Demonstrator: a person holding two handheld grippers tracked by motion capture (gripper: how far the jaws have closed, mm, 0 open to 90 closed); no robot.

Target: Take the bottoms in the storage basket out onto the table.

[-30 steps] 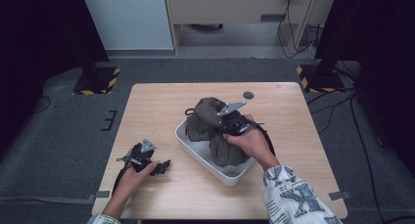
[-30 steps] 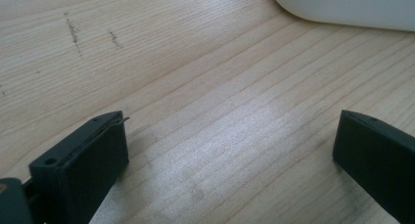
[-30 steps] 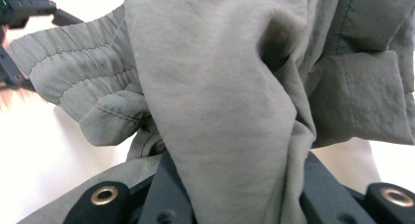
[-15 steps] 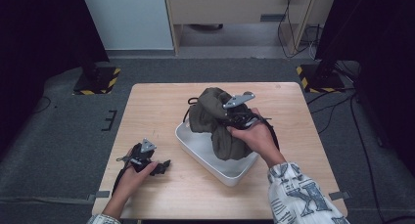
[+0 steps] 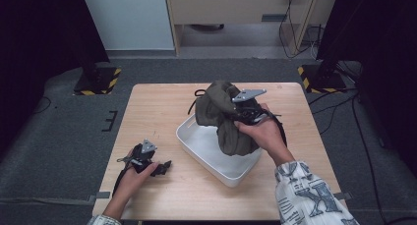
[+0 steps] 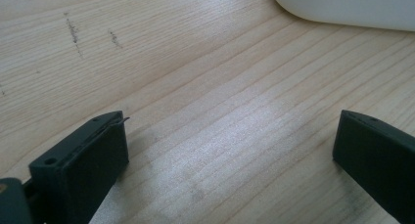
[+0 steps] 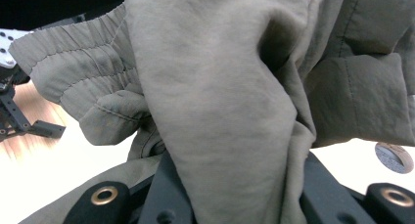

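An olive-green garment (image 5: 221,112) with a black drawstring hangs bunched over the white tub (image 5: 199,146) in the middle of the table. My right gripper (image 5: 243,114) is shut on it and holds it up, its lower folds still reaching down into the tub. In the right gripper view the fabric (image 7: 220,101) fills the gap between the jaws, where my right gripper (image 7: 235,185) pinches it. My left gripper (image 5: 162,165) rests on the wood at the front left, apart from the tub. In its own view my left gripper (image 6: 230,150) stands wide open over bare wood.
The tub's rim (image 6: 342,11) lies just beyond the left jaws. A small grey disc (image 5: 279,87) sits near the table's far right edge, also seen as a grey disc (image 7: 394,158) past the garment. Dark stands and cables ring the wooden table (image 5: 147,112).
My right gripper has risen with the garment, drawing more of it up out of the tub and slightly toward the far side. The left gripper has stayed put.
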